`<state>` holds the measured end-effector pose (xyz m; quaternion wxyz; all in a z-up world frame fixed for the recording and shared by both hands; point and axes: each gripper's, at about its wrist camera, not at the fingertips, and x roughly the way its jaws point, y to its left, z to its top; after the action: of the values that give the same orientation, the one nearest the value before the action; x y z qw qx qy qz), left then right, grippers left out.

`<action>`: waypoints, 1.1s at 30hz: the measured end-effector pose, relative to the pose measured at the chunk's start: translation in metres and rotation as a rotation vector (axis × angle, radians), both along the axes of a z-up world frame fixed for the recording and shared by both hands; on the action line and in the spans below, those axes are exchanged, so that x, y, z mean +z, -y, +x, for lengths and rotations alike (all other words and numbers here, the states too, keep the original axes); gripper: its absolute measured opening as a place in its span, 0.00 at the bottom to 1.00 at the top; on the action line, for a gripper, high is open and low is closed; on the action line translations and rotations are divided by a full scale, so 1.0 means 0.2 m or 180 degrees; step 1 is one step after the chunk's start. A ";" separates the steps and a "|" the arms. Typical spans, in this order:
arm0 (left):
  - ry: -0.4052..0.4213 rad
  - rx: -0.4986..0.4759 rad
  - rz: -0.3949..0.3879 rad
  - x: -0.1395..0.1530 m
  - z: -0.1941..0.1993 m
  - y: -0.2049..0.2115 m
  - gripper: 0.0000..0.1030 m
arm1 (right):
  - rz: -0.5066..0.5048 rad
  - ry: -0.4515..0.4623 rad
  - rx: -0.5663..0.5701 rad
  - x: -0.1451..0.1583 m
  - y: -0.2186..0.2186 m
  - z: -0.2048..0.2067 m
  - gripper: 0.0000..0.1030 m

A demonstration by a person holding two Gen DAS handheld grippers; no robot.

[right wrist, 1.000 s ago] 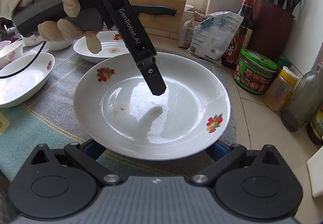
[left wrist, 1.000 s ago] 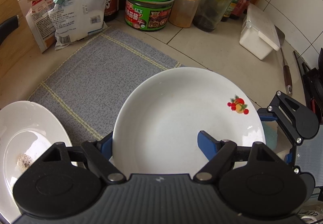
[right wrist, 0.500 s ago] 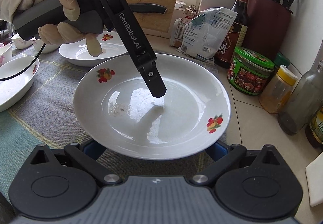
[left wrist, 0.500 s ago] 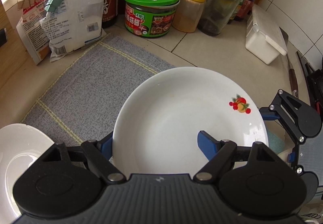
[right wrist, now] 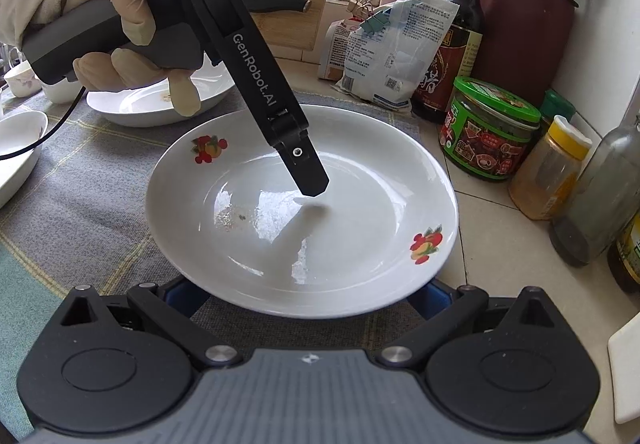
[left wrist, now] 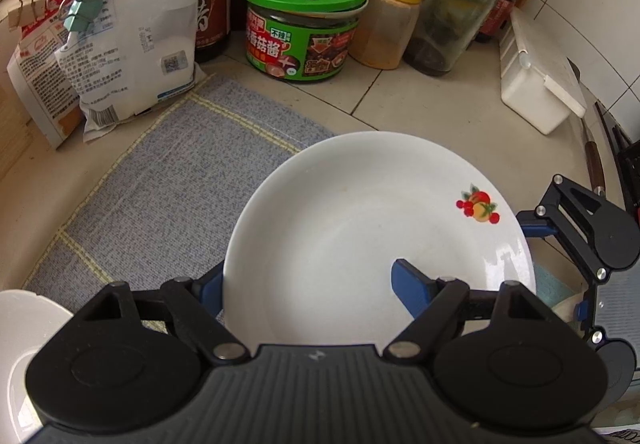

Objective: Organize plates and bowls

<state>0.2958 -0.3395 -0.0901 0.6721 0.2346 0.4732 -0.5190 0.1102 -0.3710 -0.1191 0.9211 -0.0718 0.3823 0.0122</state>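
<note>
A white plate [left wrist: 360, 228] with fruit decals hangs just above the grey mat [left wrist: 160, 183], carried between both grippers. My left gripper [left wrist: 308, 280] is shut on its wall, with one blue finger [left wrist: 404, 280] inside the well and the other outside the rim. In the right wrist view that inner finger [right wrist: 308, 179] touches the plate [right wrist: 360, 244] near its middle. My right gripper [right wrist: 310, 294] reaches under the near rim with its fingers spread wide. Its pads are mostly hidden, so its grip is unclear. It shows at the plate's right edge as the right gripper [left wrist: 560, 264].
A second white plate [right wrist: 160, 99] and a bowl [right wrist: 16, 147] sit on the mat to the left. A green-lidded jar [left wrist: 304, 31], a yellow-capped jar [left wrist: 388, 23], a glass bottle [left wrist: 452, 11], bags [left wrist: 132, 35] and a white box [left wrist: 536, 83] crowd the tiled corner. A gloved hand [right wrist: 120, 3] holds the left gripper.
Both grippers have carried the plate across the mat toward the jars in the corner. The other plate has slid nearly out of the left wrist view. Neither grip has changed.
</note>
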 end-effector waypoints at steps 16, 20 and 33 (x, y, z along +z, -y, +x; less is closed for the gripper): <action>0.0049 -0.0048 0.0018 -0.03 0.03 0.03 0.80 | 0.0121 -0.0037 -0.0059 -0.02 0.03 0.03 1.00; 0.0057 -0.0053 0.0018 -0.03 0.03 0.03 0.80 | 0.0131 -0.0040 -0.0061 -0.02 0.03 0.03 1.00; 0.0166 -0.0071 0.0005 -0.02 0.00 0.03 0.82 | 0.0129 -0.0079 -0.0090 -0.01 0.02 0.02 1.00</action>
<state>0.2959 -0.3456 -0.0938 0.6782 0.2540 0.4532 -0.5197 0.1148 -0.3759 -0.1220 0.9176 -0.0476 0.3945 0.0079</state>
